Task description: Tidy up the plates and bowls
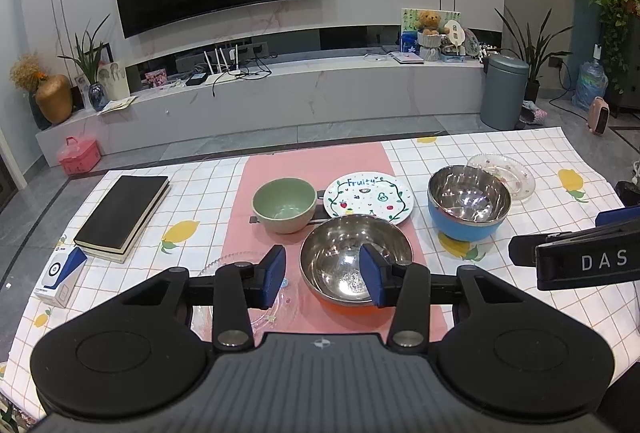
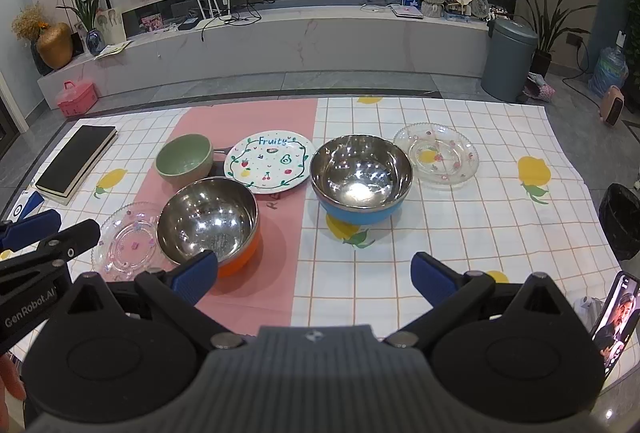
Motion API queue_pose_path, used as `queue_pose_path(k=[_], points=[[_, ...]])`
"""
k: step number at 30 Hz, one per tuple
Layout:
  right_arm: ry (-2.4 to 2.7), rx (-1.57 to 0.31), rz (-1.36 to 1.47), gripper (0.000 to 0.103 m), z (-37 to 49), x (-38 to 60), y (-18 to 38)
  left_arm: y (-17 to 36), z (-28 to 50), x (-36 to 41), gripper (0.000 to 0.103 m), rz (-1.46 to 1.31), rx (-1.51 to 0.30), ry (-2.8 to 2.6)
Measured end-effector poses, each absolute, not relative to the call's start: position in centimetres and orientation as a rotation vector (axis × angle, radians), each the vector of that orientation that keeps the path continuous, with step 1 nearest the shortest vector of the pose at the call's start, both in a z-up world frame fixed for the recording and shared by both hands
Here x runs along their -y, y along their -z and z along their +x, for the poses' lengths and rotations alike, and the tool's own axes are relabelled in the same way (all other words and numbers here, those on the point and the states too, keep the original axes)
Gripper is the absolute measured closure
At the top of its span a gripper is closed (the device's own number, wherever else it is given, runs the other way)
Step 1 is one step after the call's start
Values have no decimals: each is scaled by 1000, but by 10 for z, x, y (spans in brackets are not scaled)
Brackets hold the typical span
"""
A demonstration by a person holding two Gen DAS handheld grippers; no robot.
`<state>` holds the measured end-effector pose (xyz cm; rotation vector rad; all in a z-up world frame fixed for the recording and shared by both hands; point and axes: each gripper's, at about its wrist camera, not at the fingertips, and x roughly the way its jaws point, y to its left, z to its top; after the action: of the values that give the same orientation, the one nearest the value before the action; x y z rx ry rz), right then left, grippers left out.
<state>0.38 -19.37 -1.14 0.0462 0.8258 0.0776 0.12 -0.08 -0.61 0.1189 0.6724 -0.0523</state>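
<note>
Bowls and plates are spread across the checked lemon tablecloth [image 2: 460,233], and we sweep left to right. Far left lies a black book [image 2: 74,159], with a small blue-and-white box [image 1: 60,279] just beside its near end. Next, a clear glass plate [image 2: 128,241] with tiny flower prints sits flat, its right edge tucked just beside the orange bowl [image 2: 208,223], steel-lined and upright on the pink runner [image 2: 280,241].

Over that corner hovers the left gripper [image 1: 323,275], jaws apart, nothing clamped. In its own view the left blue pad hangs above the glass plate and the right pad appears over the orange bowl's hollow; whether either pad touches, I cannot tell.

Behind the orange bowl stands the green bowl [image 2: 185,161], and just right of it the white "Fruity" plate [image 2: 269,163], painted with fruit, straddling the runner's edge. Moving on: the blue bowl [image 2: 360,179], also steel inside, sits on the checks, near the painted plate. Just beyond its right side rests a second clear glass plate [image 2: 436,155].

Right gripper [image 2: 314,277]: spread wide, empty, tilted down above bare cloth in front of the blue bowl. At far right a phone [image 2: 614,317] stands propped with its screen lit.
</note>
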Motion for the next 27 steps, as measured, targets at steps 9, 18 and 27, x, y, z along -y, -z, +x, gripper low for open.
queue_pose_path(k=[9, 18, 27], points=[[-80, -837, 47, 3, 6, 192, 15, 6, 1, 1, 59, 121, -668, 61], [-86, -846, 49, 3, 9, 191, 16, 7, 1, 2, 60, 122, -668, 61], [-85, -846, 54, 3, 9, 192, 16, 6, 1, 2, 60, 122, -668, 59]])
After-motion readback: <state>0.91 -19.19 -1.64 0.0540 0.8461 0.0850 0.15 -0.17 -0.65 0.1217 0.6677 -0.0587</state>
